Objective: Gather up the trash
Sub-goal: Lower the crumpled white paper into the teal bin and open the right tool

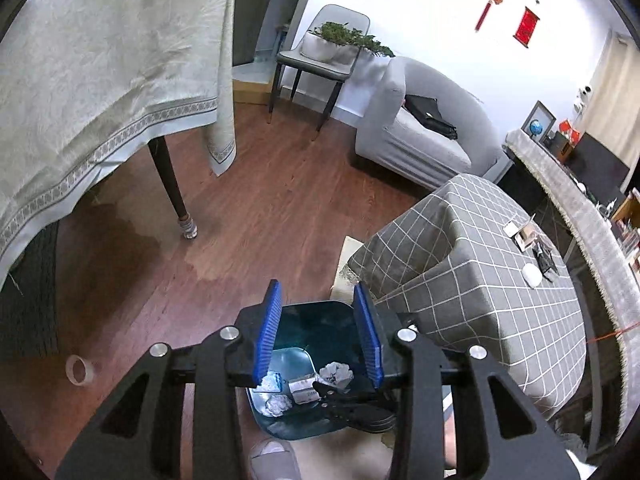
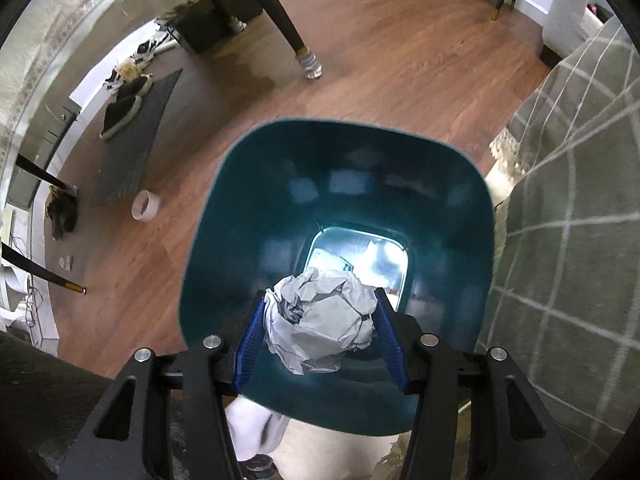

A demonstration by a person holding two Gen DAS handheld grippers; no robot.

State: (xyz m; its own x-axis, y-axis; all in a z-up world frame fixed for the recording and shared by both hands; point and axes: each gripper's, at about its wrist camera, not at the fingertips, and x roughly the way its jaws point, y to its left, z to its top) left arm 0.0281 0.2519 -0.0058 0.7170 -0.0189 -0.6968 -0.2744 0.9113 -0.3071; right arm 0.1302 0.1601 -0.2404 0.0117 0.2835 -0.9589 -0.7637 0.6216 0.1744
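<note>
A teal trash bin (image 2: 280, 184) stands on the wood floor. My right gripper (image 2: 320, 304) is shut on a crumpled white paper ball (image 2: 320, 320) and holds it over the bin's mouth. My left gripper (image 1: 318, 292) is open and empty, high above the same bin (image 1: 316, 320). Inside the bin lie crumpled papers (image 1: 336, 374) and a small carton (image 1: 302, 390). The right gripper's black tip (image 1: 352, 404) shows over the bin in the left wrist view.
A tape roll (image 2: 145, 205) lies on the floor left of the bin; it also shows in the left wrist view (image 1: 80, 370). A grey checked table (image 1: 480, 264) stands right of the bin. A table with a cream cloth (image 1: 100, 80) is at the left.
</note>
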